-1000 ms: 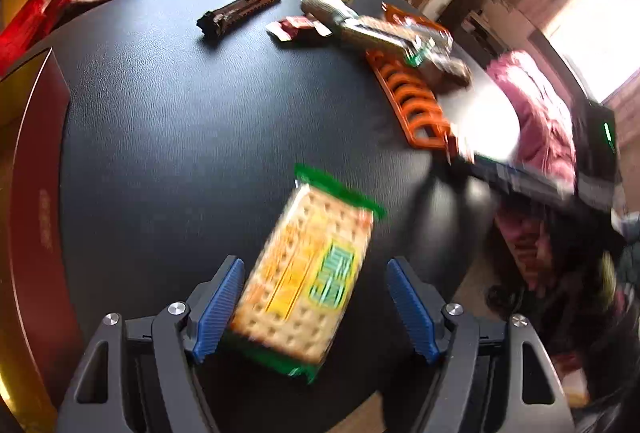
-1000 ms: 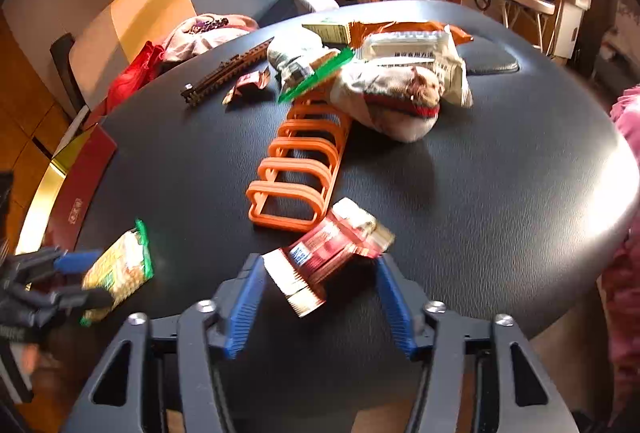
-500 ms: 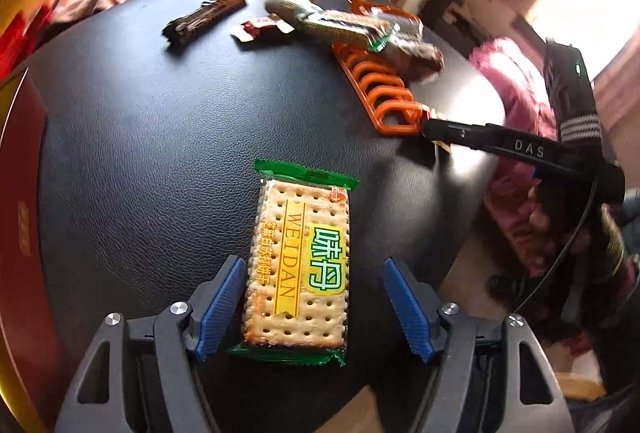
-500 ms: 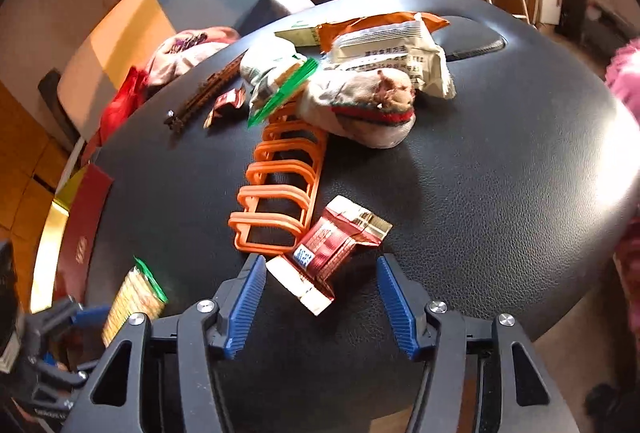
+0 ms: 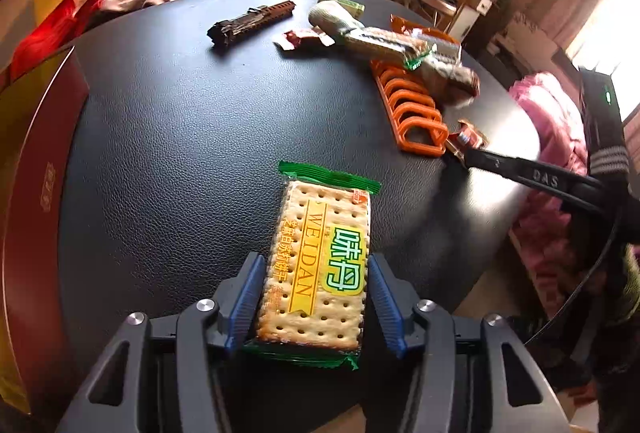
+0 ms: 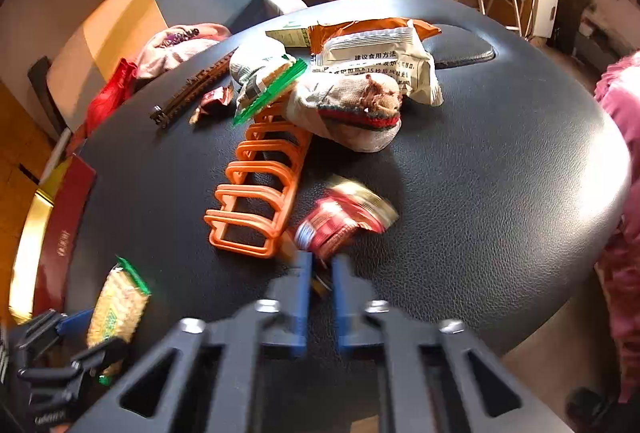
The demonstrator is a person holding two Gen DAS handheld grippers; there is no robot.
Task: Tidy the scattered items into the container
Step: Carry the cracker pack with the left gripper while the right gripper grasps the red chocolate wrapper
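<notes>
My left gripper (image 5: pixel 316 293) points down at the black leather tabletop (image 5: pixel 180 153), and its jaws are closing on the cracker packet (image 5: pixel 320 257). The blue pads sit right against the packet's long sides, near its lower end, while the packet lies flat with its green sealed end pointing away from me.

My right gripper (image 6: pixel 320 273) has its jaws together, pinching the near end of the red snack wrapper (image 6: pixel 344 221). That view is blurred there, so I can only say the wrapper's tail seems caught between the pads, with the rest of it sticking out ahead on the tabletop. Just beside it, to the left, lies the orange plastic rack (image 6: pixel 260 189).

Farther back a patterned sock (image 6: pixel 352 117), a white food pouch (image 6: pixel 380 65) and an orange packet (image 6: pixel 372 27) are piled together, touching the rack's far end. A dark brown comb (image 5: pixel 252 21) and a small red wrapper (image 5: pixel 302 38) lie apart from the pile. A dark red box (image 5: pixel 36 169) sits at the tabletop's left edge.
</notes>
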